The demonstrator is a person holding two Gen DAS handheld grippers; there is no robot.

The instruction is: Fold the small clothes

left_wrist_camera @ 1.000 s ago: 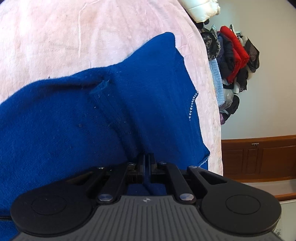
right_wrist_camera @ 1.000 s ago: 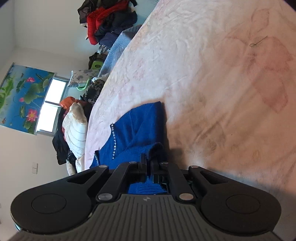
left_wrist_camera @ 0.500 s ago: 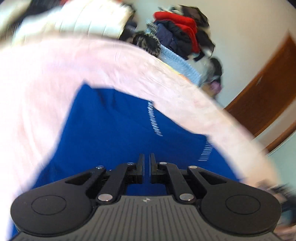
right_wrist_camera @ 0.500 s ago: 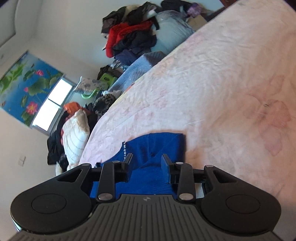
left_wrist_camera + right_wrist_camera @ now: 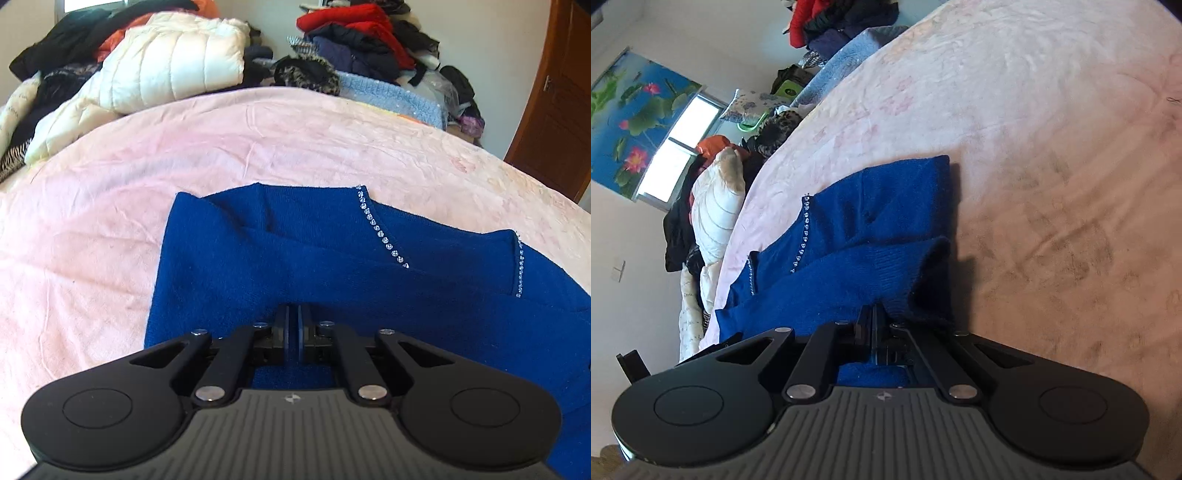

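A blue knit sweater (image 5: pixel 332 266) with rhinestone trim lies partly folded on the pink bedspread (image 5: pixel 92 221). My left gripper (image 5: pixel 294 317) is shut on the sweater's near edge, with blue fabric between its jaws. In the right wrist view the same sweater (image 5: pixel 857 229) shows with a ribbed cuff bunched at the front. My right gripper (image 5: pixel 874 314) is shut on that blue fabric at the cuff.
A white puffer jacket (image 5: pixel 166 62) and piles of dark, red and light blue clothes (image 5: pixel 354 40) lie along the bed's far side. A wooden door (image 5: pixel 554 110) stands at the right. A window and lotus picture (image 5: pixel 639 107) show in the right wrist view.
My right gripper opened half a second ago and has shut again on the sweater's cuff. My left gripper has swung with the fabric, and the sweater now lies more folded over.
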